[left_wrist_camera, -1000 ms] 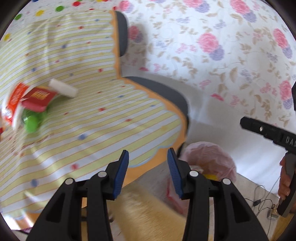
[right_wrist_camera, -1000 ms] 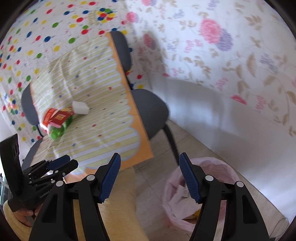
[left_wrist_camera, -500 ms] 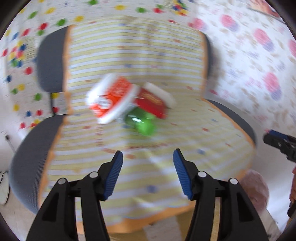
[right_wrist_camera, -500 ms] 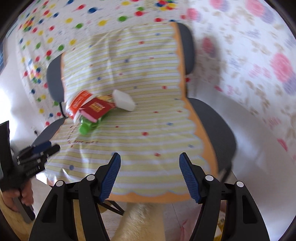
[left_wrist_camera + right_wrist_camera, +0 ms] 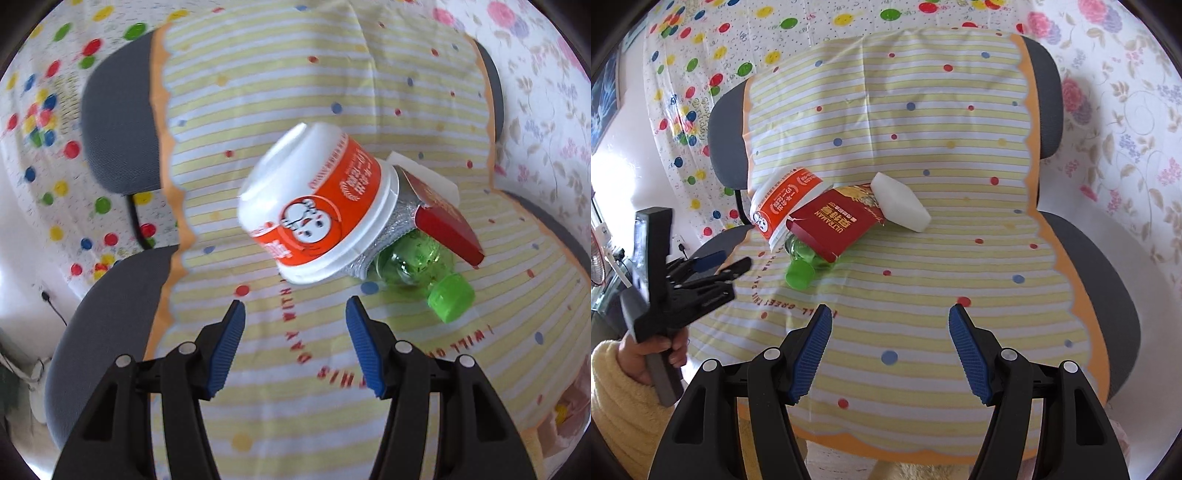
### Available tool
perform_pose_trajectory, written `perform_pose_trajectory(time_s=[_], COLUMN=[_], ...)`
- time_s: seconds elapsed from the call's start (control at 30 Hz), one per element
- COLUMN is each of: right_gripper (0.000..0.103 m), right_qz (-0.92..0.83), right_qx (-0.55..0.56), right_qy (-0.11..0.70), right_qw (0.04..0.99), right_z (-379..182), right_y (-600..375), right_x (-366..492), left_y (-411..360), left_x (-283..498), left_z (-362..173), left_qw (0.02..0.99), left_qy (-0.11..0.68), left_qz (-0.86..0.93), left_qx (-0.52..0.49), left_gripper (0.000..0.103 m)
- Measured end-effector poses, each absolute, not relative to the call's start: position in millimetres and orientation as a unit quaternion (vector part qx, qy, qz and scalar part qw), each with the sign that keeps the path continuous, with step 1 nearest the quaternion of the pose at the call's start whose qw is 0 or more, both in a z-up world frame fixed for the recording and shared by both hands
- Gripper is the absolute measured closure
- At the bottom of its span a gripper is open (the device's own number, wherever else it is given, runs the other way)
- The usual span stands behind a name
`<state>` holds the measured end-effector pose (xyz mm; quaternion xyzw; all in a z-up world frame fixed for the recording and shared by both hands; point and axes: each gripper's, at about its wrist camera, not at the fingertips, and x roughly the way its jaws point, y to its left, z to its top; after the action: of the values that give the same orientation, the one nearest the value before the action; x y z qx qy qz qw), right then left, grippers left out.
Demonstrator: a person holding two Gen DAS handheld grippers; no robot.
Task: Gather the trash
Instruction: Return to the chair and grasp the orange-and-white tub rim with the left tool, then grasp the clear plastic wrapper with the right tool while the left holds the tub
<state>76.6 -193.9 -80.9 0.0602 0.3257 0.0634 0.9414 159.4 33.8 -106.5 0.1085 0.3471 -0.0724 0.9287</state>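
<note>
A grey office chair (image 5: 1100, 280) stands against flowered wallpaper (image 5: 1137, 110), draped from back to seat with a yellow-striped, dotted plastic sheet (image 5: 923, 258) edged in orange. Behind it, on the other side, hangs a white sheet with coloured dots (image 5: 701, 55).

The trash lies in one small heap on the seat, toward the chair's left side as seen from the right wrist. Biggest is a white and orange noodle cup (image 5: 317, 206), lying on its side with its foil lid crumpled under the rim. Against it leans a red card box (image 5: 831, 225), partly over a green bottle (image 5: 417, 269) whose green cap (image 5: 450, 299) points toward the cameras. A white block (image 5: 901, 203) rests just behind the box, touching it.

The left gripper (image 5: 295, 332) hovers just short of the cup, its blue-padded jaws parted with nothing between them; they have just been widening. In the right view it is gripped by a hand (image 5: 661, 347) in a fuzzy yellow sleeve (image 5: 624, 406). The right gripper (image 5: 890, 350) hangs over the front of the seat, well apart from the heap, jaws wide and empty.
</note>
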Motion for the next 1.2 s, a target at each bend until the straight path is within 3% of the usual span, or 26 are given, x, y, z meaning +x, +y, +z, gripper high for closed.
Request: perform_pose_trajectory(time_s=[0.37,0.5,0.57,0.63,0.73,0.83,1.03,1.2], right_gripper=[0.036,0.036,0.036,0.036,0.036,0.036,0.036,0.036], right_qz=[0.057,0.057,0.057,0.057,0.057,0.057,0.061,0.073], right_qx=[0.068,0.071,0.07,0.069,0.069,0.068,0.065,0.056], right_qy=[0.336,0.338,0.338,0.337,0.336,0.334,0.334,0.333], right_qw=[0.938,0.937,0.937,0.937,0.938,0.938,0.938,0.939], right_z=[-90,-92,-92,-91,-90,-89,-87,-84], right_y=[-206,-209,-208,-208,-207,-206,-202,-189], right_x=[92,92,91,89,87,85,79,78], left_y=[8,3,5,11,23,45,100,140], left_x=[202,204,205,209,216,224,200,170], left_z=[-127,-117,-109,-99,-87,-76,-56,-58], left_qw=[0.914,0.924,0.93,0.938,0.946,0.95,0.951,0.929], left_qy=[0.368,0.338,0.324,0.311,0.3,0.306,0.31,0.362], left_qz=[-0.036,-0.014,-0.008,-0.004,-0.003,0.0,0.023,0.007], left_qx=[0.165,0.18,0.175,0.152,0.119,0.065,-0.004,-0.07], left_gripper=[0.048,0.048,0.054,0.073,0.093,0.099,0.1,0.1])
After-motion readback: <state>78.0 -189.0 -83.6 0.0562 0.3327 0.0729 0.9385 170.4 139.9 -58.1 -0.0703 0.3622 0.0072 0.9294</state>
